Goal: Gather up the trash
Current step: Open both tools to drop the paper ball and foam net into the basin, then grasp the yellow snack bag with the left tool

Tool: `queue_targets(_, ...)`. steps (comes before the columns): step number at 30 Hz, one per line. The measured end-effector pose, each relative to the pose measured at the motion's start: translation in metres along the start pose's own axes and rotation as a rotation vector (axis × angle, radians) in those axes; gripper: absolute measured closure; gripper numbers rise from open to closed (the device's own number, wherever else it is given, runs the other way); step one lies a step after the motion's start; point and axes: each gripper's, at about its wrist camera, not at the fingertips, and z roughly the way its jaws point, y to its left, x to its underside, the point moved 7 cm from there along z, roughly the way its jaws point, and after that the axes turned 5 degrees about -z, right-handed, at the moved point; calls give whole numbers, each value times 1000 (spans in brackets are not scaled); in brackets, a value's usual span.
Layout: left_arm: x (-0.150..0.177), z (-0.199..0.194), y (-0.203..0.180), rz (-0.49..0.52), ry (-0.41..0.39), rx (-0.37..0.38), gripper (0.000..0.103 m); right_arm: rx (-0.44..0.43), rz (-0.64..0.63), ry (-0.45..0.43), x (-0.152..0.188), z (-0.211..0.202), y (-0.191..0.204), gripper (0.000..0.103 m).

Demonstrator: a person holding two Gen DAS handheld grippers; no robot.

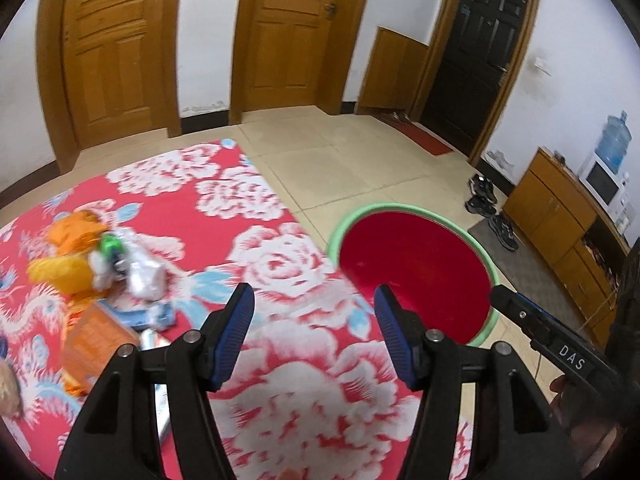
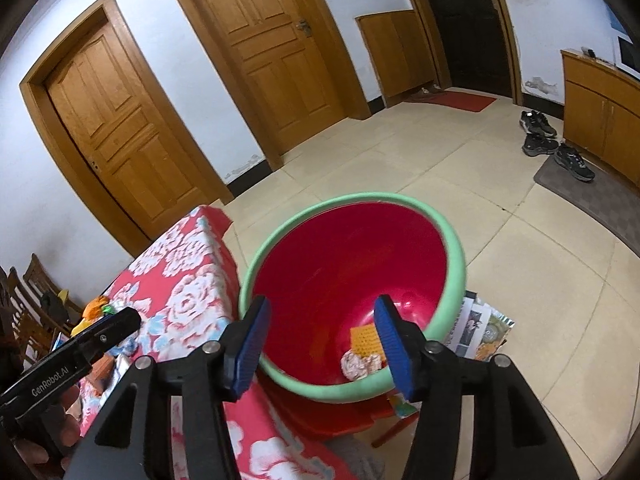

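Note:
A red basin with a green rim (image 2: 452, 248) stands beside the table; it also shows in the left wrist view (image 1: 494, 276). Inside it lie a crumpled paper ball (image 2: 358, 364) and an orange wrapper (image 2: 364, 340). A pile of trash lies on the red floral tablecloth (image 1: 288, 264): orange bags (image 1: 68, 268), crumpled clear plastic (image 1: 144, 272), an orange box (image 1: 96, 340), a blue-white pack (image 1: 148, 316). My left gripper (image 1: 314, 336) is open and empty above the cloth, right of the pile. My right gripper (image 2: 320, 344) is open and empty over the basin.
The basin rests on a red stool (image 2: 320, 416) with papers (image 2: 480, 328) beneath. Tiled floor (image 2: 520, 280) lies beyond. Shoes (image 2: 560, 148) and a wooden cabinet (image 2: 600, 112) stand at the right. Wooden doors (image 1: 292, 32) line the far wall. Chairs (image 2: 32, 300) stand at the left.

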Motion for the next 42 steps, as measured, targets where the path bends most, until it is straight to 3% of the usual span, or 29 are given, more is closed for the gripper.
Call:
queue_targets(25,4,-60,153,-264,-105,-213,41,-83,-91,75,21,5,69,42)
queue_targets(34,19,-46,199,-349,-59,-288,41,-80,-102,82,24,7,76,42)
queue_targets(42,30,-25,205,-358,1,-292,41,-76,-107,89,25,9,78,42)
